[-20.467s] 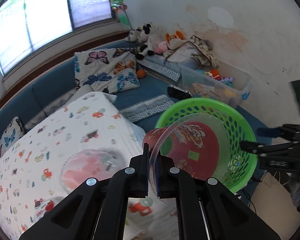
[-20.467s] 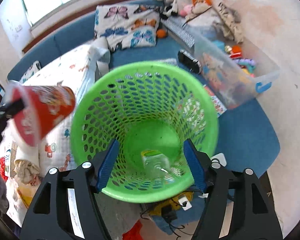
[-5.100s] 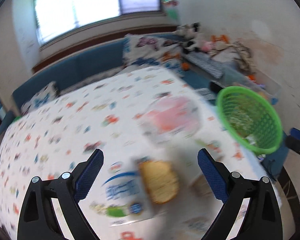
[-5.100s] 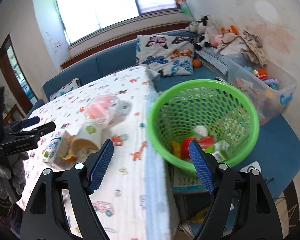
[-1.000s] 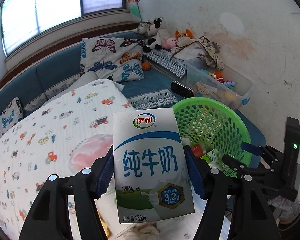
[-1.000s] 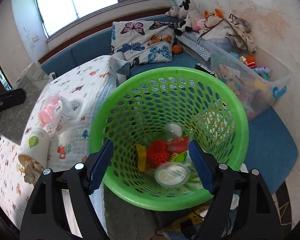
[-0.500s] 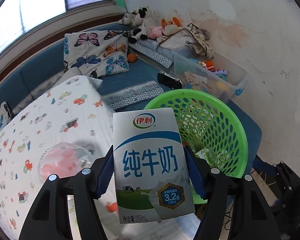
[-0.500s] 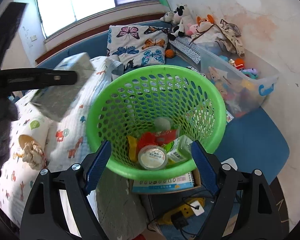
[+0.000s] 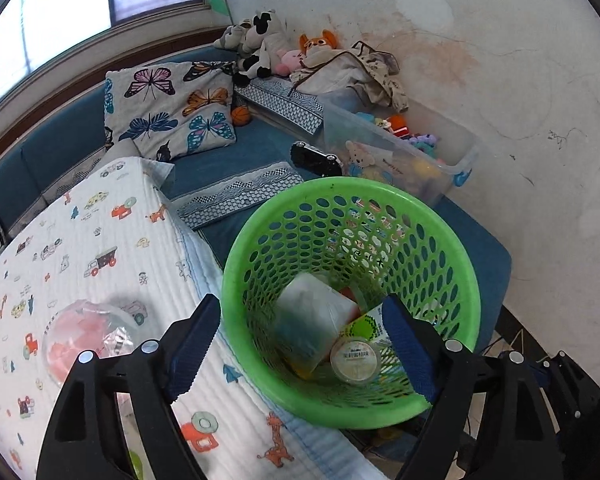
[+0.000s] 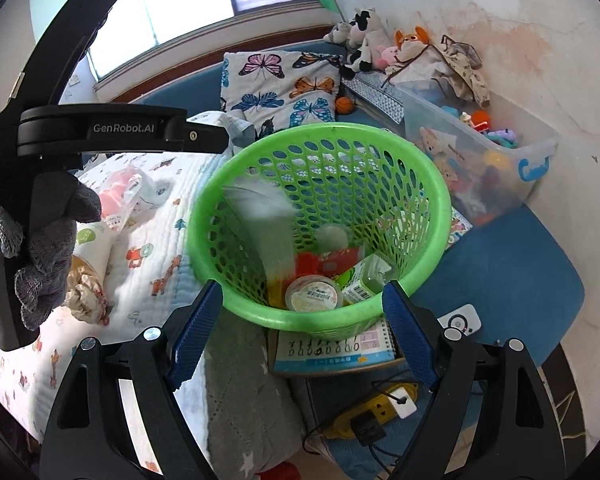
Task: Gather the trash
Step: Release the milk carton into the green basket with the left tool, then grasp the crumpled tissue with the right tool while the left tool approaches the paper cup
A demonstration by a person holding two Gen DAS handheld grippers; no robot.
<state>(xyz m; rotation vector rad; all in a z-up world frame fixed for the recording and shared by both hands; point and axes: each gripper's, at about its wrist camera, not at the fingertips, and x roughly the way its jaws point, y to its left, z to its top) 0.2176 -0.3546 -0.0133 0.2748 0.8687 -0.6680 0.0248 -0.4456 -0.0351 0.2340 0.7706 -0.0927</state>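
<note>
The green mesh basket (image 9: 452,248) (image 10: 432,184) stands beside the bed. The milk carton (image 9: 312,320) (image 10: 260,224) is blurred inside it, falling among a round lidded cup (image 9: 355,356) (image 10: 313,293), a red wrapper (image 10: 332,260) and other trash. My left gripper (image 9: 300,348) is open and empty above the basket's near rim; it shows from the side in the right wrist view (image 10: 120,128). My right gripper (image 10: 296,332) is open, its fingers astride the basket's near wall, not closed on it.
On the patterned bed sheet (image 9: 80,248) lie a clear bag with pink contents (image 9: 88,332) (image 10: 124,192), a paper cup (image 10: 90,244) and crumpled paper (image 10: 86,292). A clear toy bin (image 9: 400,152) and a butterfly pillow (image 9: 168,112) sit behind. A notebook (image 10: 332,350) and a power strip (image 10: 372,412) lie below the basket.
My left gripper has opened and let go of the milk carton, which has dropped into the green basket. The right gripper has stayed at the basket.
</note>
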